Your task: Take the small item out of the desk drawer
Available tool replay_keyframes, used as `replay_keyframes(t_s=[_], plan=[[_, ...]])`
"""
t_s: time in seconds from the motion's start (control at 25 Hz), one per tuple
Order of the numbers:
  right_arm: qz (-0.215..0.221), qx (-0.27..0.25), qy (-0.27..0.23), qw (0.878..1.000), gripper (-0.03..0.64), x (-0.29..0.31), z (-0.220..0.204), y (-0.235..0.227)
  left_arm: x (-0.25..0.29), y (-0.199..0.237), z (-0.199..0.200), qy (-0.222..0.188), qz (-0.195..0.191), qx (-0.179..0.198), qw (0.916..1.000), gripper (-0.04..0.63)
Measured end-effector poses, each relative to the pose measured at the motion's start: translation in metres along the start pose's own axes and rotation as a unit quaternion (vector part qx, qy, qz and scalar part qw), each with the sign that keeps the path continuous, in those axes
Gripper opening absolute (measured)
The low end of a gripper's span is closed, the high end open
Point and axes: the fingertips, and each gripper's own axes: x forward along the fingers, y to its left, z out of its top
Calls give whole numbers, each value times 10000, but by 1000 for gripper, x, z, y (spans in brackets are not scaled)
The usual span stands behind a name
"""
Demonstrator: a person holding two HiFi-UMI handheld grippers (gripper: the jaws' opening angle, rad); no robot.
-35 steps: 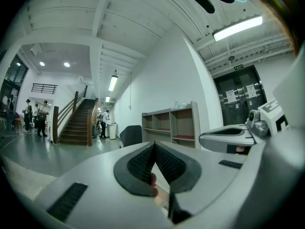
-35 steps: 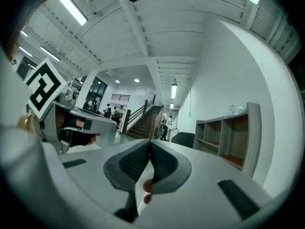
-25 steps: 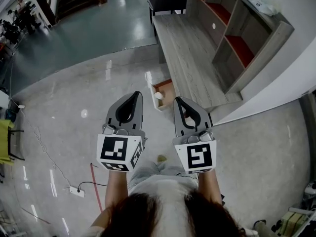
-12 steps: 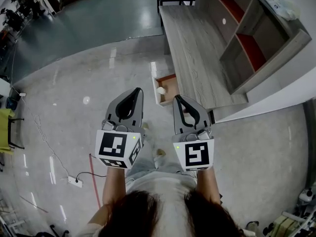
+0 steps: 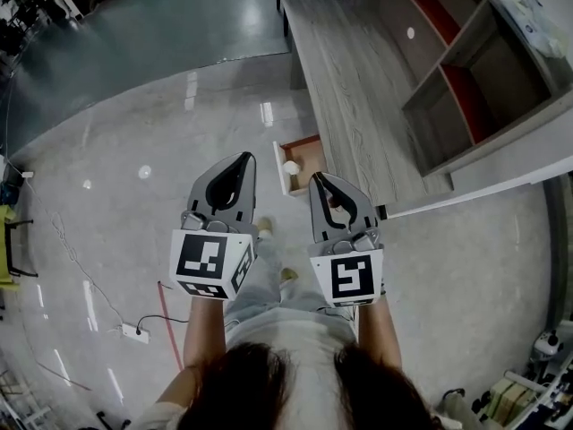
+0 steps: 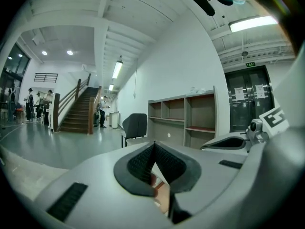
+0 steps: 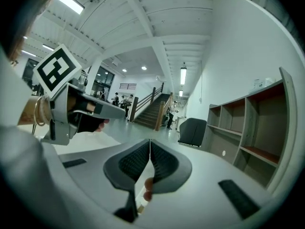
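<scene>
Small item, white, in the open desk drawer, just far of left gripper and right gripper; jaws of both pressed together, gripping nothing.

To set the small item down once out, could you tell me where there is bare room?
The wooden desktop between the open drawer and the shelf unit is bare. The drawer is narrow and holds the small white item.
</scene>
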Motion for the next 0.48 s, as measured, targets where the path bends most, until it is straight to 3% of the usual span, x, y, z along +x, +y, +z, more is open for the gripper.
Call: replay_keyframes(t_s=[0.48], plan=[[82, -130, 567, 9983, 29, 86, -52, 3, 66, 56, -13, 150, -315, -14, 9994, 6]])
